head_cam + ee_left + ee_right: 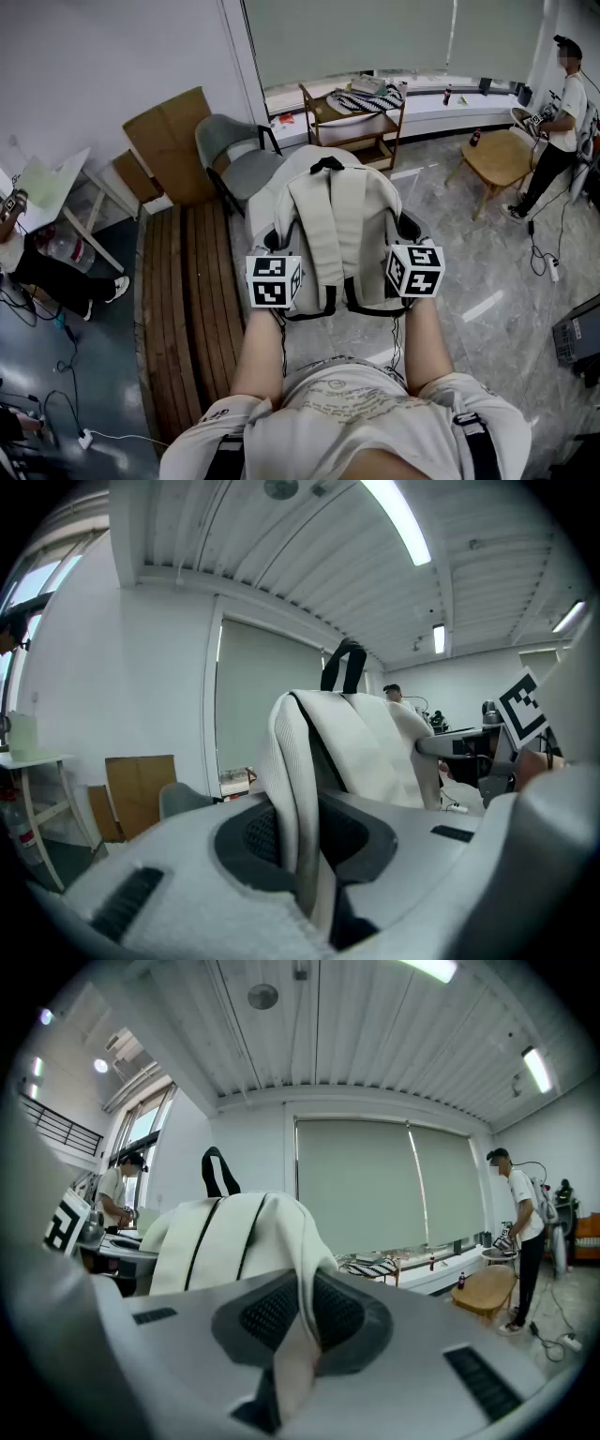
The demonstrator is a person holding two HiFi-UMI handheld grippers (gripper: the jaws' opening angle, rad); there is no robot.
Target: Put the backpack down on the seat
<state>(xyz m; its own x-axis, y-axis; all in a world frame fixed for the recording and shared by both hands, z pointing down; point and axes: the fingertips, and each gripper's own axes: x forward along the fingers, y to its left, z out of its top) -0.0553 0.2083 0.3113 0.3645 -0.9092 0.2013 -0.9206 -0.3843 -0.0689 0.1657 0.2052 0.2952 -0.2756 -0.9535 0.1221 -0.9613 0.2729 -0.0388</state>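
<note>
A cream backpack (333, 220) with black trim hangs in the air in front of me, straps facing me, its black top handle (326, 164) up. My left gripper (278, 246) is shut on the backpack's left side; in the left gripper view the pale fabric (295, 789) is pinched between the dark pads. My right gripper (405, 236) is shut on the right side, with a fold of fabric (298, 1307) clamped between its pads. A grey chair (239, 159) with a padded seat stands just beyond and left of the backpack. A wooden bench (192, 300) runs along my left.
Cardboard (169, 141) leans on the wall behind the grey chair. A wooden shelf cart (356, 117) stands by the window, a round wooden chair (497, 155) to the right. One person (558, 122) stands far right, another sits at far left (37, 262). Cables lie on the floor.
</note>
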